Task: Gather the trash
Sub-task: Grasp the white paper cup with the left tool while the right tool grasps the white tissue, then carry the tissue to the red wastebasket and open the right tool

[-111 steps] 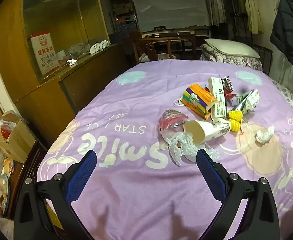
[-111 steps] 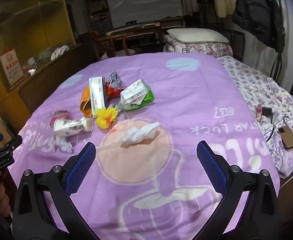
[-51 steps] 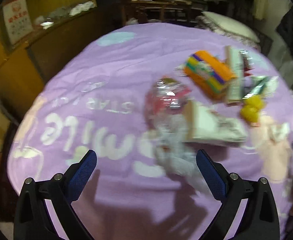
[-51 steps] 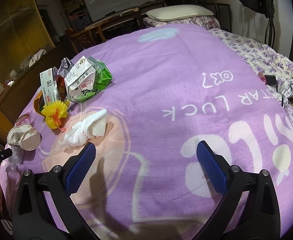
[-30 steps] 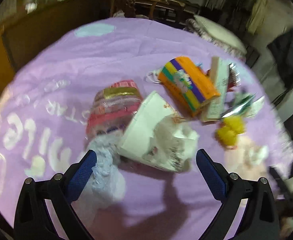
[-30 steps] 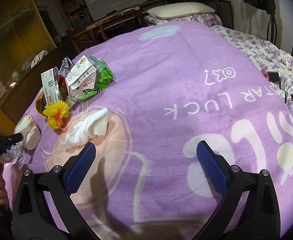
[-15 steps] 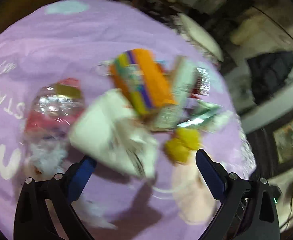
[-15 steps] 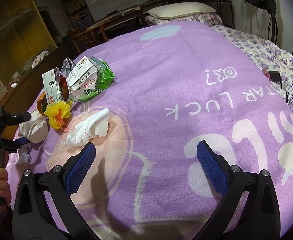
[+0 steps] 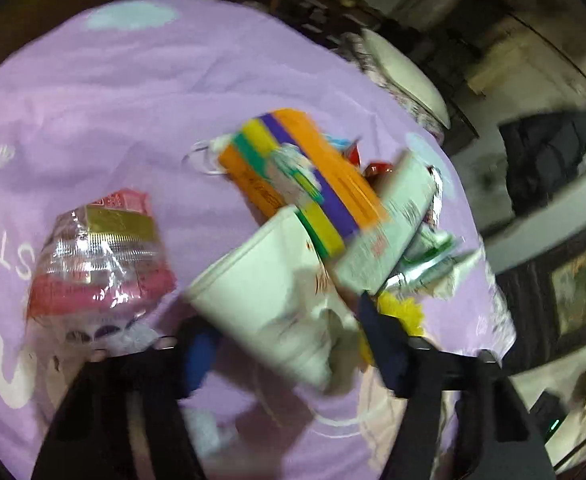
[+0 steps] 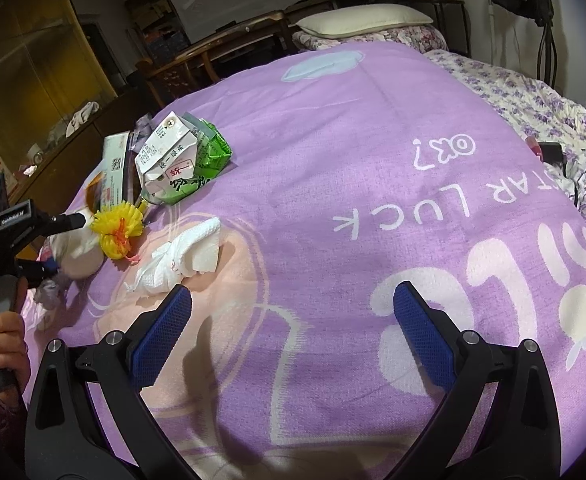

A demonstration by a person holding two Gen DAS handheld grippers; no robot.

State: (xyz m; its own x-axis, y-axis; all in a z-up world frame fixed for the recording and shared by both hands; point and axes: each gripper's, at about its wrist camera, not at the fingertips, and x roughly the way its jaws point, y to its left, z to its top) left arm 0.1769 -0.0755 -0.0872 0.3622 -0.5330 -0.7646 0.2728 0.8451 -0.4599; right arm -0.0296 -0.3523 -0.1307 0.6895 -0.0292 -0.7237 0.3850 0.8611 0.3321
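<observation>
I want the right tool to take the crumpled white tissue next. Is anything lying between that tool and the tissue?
Nothing visible does. The right tool is open above bare purple bedspread, and the crumpled white tissue lies just ahead of its left finger. The yellow pom-pom sits beyond the tissue, not in the path.

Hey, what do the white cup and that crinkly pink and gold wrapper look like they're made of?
White cup: probably matte paper; its flat wall shows no shine, though it is blurred. Pink and gold wrapper: likely thin glossy plastic film, with crinkles and bright glints.
</observation>
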